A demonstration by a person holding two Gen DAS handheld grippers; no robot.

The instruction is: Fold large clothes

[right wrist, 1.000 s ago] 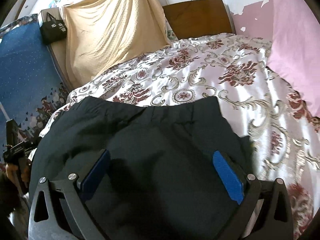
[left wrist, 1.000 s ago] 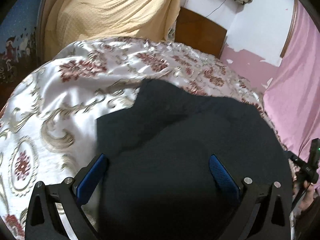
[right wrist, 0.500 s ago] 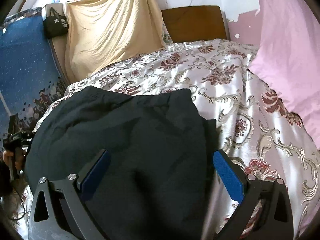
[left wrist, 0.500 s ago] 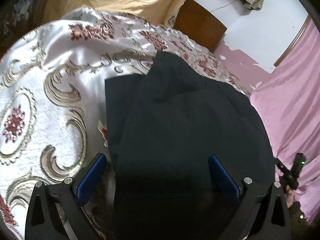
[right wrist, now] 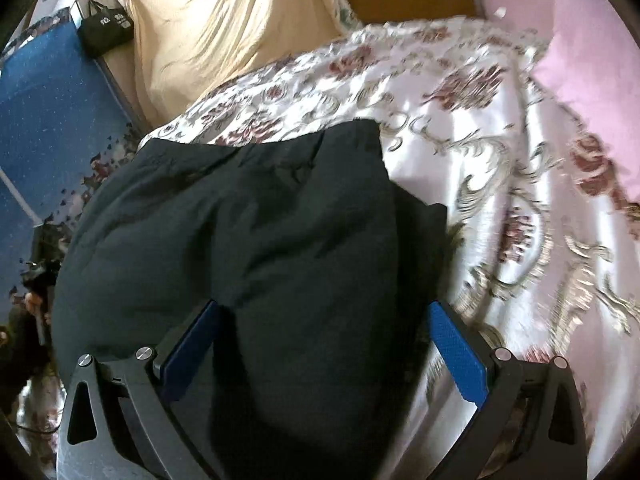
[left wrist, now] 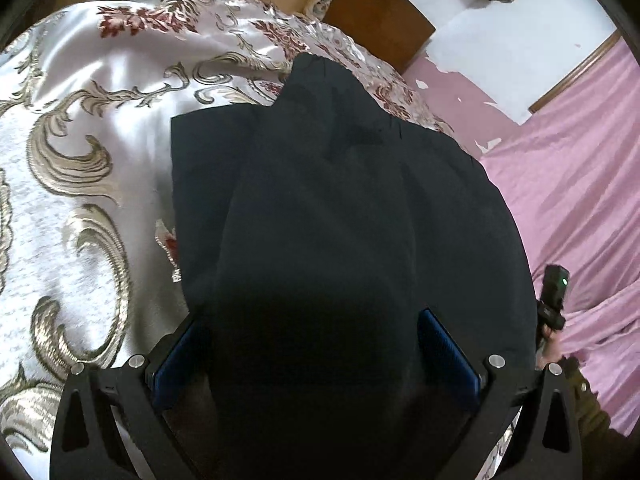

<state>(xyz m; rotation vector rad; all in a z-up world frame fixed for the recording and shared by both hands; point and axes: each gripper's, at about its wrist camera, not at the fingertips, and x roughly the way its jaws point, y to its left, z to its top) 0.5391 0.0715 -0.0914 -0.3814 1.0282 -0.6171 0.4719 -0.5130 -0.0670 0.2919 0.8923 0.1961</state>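
Dark garment [left wrist: 352, 216], black, large, spread over floral satin bedspread [left wrist: 80, 152] on bed; top layer doubled over lower layer, lower corner showing at left in left wrist view. Same garment [right wrist: 256, 248] in right wrist view, reaching toward bed's left edge.

Left gripper [left wrist: 316, 354]: blue-padded fingers [left wrist: 444, 350] spread wide, cloth bulging between them; whether pads touch cloth, cannot tell.

Right gripper [right wrist: 324, 350]: blue fingers [right wrist: 456, 354] likewise spread wide, garment fold filling gap.

Black bag [right wrist: 105, 28] beyond bed's far left corner, white print on it, too small to read. Wooden headboard [left wrist: 380, 28] at far end. Pink cloth [left wrist: 580, 168] along bed's right edge. Yellow drape [right wrist: 224, 20] past far edge.
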